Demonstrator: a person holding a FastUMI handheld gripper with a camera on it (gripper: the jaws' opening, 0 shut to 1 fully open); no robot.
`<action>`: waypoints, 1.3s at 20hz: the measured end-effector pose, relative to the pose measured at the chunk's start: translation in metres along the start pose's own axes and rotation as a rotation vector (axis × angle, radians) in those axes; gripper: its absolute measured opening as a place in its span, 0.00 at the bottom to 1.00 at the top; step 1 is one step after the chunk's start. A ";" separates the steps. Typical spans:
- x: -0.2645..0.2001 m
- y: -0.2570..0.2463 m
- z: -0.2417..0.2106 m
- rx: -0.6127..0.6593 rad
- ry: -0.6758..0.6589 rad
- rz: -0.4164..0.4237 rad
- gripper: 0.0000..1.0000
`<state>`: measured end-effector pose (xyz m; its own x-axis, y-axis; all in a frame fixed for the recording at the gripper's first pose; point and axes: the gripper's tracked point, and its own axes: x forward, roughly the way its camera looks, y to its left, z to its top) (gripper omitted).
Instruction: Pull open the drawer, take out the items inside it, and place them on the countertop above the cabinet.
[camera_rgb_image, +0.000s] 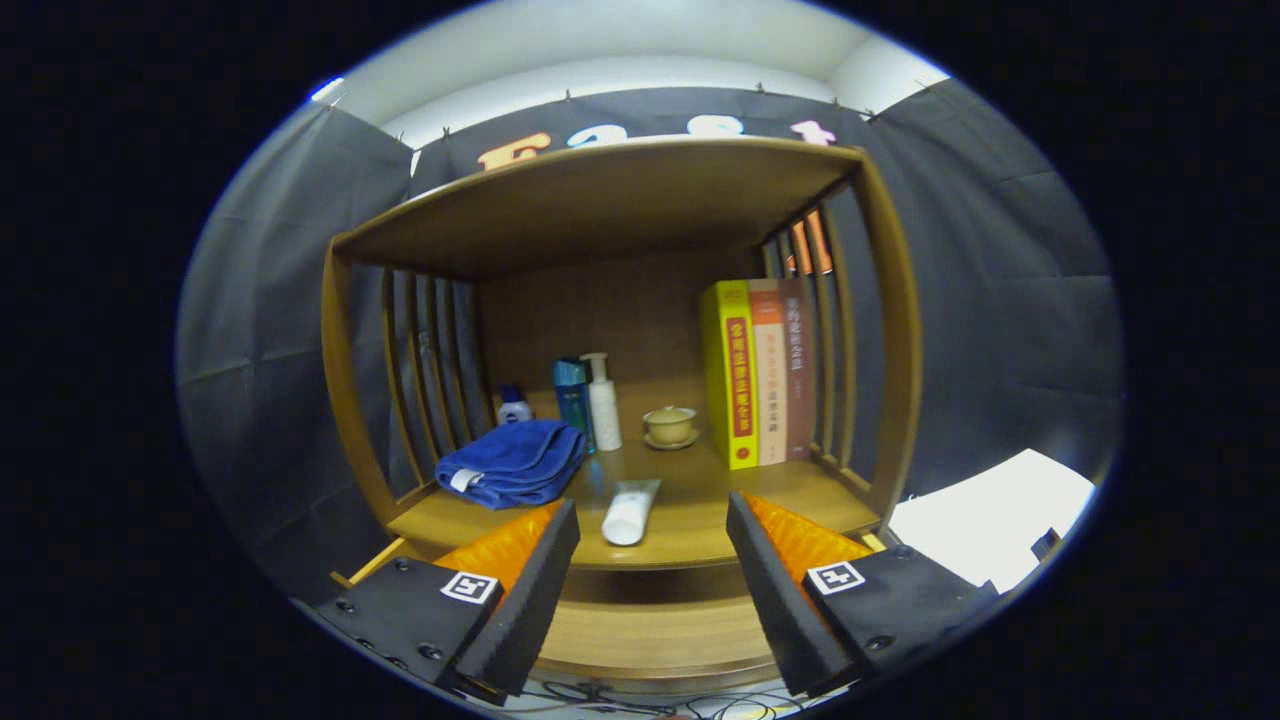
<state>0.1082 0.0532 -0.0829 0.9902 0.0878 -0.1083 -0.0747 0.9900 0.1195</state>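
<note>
Spread wide apart and gripping nothing, the gripper (652, 560) hangs in front of a wooden cabinet (895, 330), its two fingers framing the near edge of the countertop (690, 510). Just below that edge, between the fingers, the drawer (655, 630) front shows as a pale wooden band; whether it is pulled out at all I cannot tell.

On the countertop, a white tube (630, 510) lies just ahead of the fingers, cap end nearest. Left of it sits a folded blue towel (512, 462). Farther back stand a small white and blue bottle (514, 405), a tall blue bottle (573, 400) and a white pump bottle (603, 400), close together. Right of them rests a small lidded cup on a saucer (670, 426), and at the right side three books (758, 372) stand upright against the slatted wall.
</note>
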 end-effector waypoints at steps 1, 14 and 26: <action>-0.009 -0.005 0.001 0.000 -0.023 -0.007 0.97; -0.078 -0.045 -0.023 -0.091 -0.119 -0.108 0.97; -0.120 -0.037 0.035 -0.096 -0.239 -0.080 0.97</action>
<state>-0.0032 0.0018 -0.0394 0.9923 -0.0082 0.1238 0.0053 0.9997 0.0242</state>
